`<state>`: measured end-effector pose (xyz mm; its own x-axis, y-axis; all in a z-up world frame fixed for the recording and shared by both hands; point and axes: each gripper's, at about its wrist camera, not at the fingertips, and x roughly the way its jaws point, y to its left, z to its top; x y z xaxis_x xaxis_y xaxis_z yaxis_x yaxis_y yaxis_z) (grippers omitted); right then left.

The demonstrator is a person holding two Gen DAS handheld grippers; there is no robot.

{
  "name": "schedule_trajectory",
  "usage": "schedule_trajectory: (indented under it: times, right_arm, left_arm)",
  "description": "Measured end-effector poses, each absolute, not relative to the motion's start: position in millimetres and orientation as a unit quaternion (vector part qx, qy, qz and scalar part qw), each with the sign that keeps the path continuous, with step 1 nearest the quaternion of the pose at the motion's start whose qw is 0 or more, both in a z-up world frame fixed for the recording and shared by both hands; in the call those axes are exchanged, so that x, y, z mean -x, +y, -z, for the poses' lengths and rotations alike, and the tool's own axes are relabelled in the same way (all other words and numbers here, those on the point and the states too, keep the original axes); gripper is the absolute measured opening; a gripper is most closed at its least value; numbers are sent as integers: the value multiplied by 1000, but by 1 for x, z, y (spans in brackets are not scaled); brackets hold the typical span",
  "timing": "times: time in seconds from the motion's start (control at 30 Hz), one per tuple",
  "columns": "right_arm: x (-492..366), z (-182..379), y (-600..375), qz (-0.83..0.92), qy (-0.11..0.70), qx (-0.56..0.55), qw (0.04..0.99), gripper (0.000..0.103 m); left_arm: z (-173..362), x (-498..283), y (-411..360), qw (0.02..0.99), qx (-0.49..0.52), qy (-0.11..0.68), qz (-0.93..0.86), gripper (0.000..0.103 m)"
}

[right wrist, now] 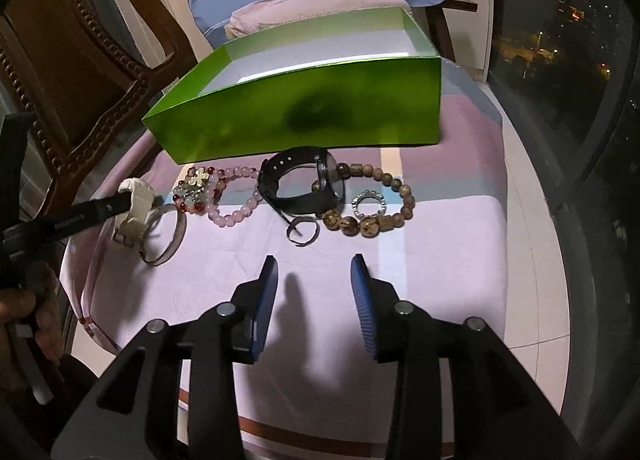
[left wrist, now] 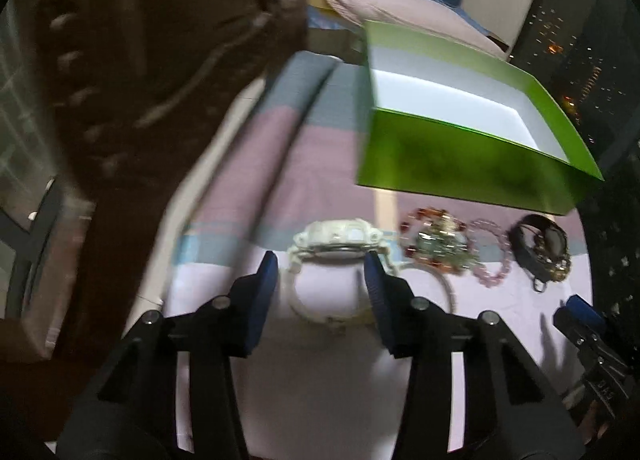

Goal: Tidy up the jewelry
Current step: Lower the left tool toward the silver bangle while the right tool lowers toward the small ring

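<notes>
- Between the left gripper's (left wrist: 320, 260) blue pads sits the white watch (left wrist: 338, 246). The jaws are partly spread around its band; I cannot tell if they pinch it.
- The watch loop stands up on the cloth (right wrist: 360, 320), face toward the green box (left wrist: 460, 156).
- The right gripper (right wrist: 314, 266) is spread and holds nothing. The black watch (right wrist: 300, 184) lies just ahead.
- No writing can be read.
</notes>
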<state>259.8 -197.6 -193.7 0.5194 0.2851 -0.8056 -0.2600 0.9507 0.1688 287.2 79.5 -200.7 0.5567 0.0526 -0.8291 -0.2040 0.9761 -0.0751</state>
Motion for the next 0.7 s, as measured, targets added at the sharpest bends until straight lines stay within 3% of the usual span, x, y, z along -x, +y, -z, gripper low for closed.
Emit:
schedule_trajectory:
  times: [0.1, 0.17, 0.27, 0.53, 0.7]
  right_arm:
    - [-259, 194, -195, -158, 464, -8, 872, 38]
    - [-260, 194, -195, -154, 462, -5, 873, 38]
    - [-266, 196, -195, -138, 463, 5, 876, 38]
    - [-298, 189, -178, -87, 437, 49, 894, 38]
    - [-297, 191, -146, -182, 415, 78, 888, 39]
  left_arm:
    - [190, -278, 74, 890, 60, 448, -60, 71]
    - [183, -270, 62, 897, 35, 437, -59, 96]
    - [173, -252, 40, 911, 2, 409, -51, 99]
    - [182, -236, 12, 907, -10, 422, -11, 99]
    - [186, -242, 23, 900, 19, 435, -10, 99]
